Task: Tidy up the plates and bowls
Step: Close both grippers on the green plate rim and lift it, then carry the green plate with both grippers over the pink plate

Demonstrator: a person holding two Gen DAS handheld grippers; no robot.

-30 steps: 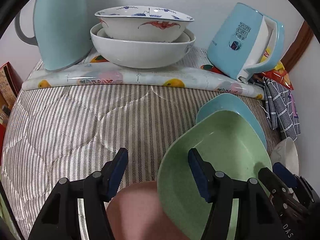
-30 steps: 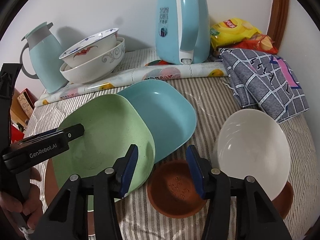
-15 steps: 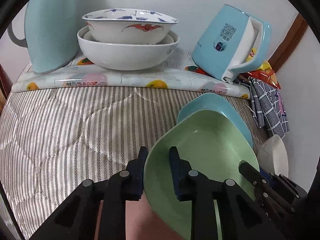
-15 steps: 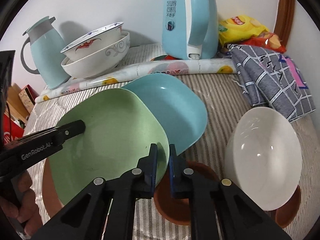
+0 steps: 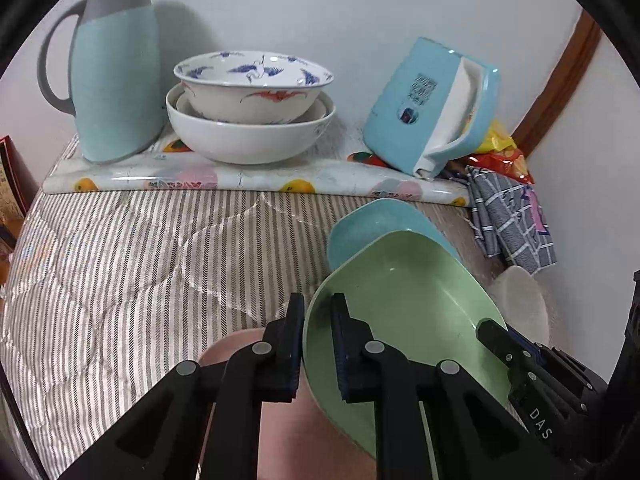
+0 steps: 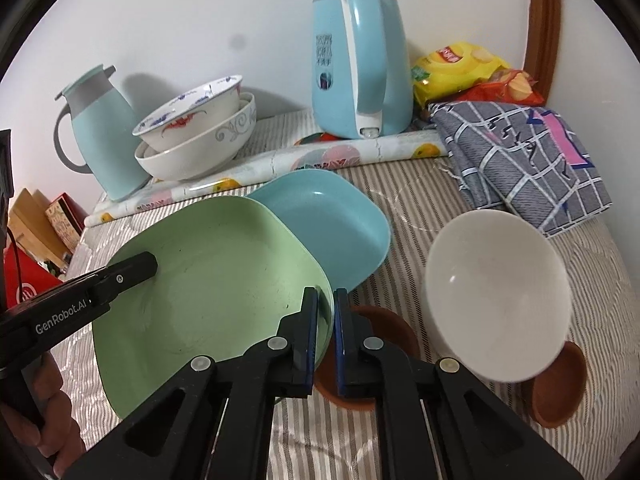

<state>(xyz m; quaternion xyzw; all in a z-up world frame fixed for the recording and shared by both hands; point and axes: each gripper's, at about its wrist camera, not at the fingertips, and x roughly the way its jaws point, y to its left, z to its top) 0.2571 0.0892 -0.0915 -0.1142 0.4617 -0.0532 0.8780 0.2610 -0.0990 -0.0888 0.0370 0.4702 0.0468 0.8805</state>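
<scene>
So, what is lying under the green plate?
Under the green plate a pink plate shows at its left edge and a blue plate behind. Anything beneath its middle is covered.

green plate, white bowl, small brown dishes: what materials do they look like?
Green plate: likely melamine or wheat-straw plastic; matte, faint dark specks, thin rounded rim.
White bowl: probably glazed ceramic, though glossy plastic is possible; small bright highlights on a smooth inside.
Small brown dishes: look like unglazed terracotta or matte plastic; dull, slightly grainy, no shine. Cannot tell which.
</scene>
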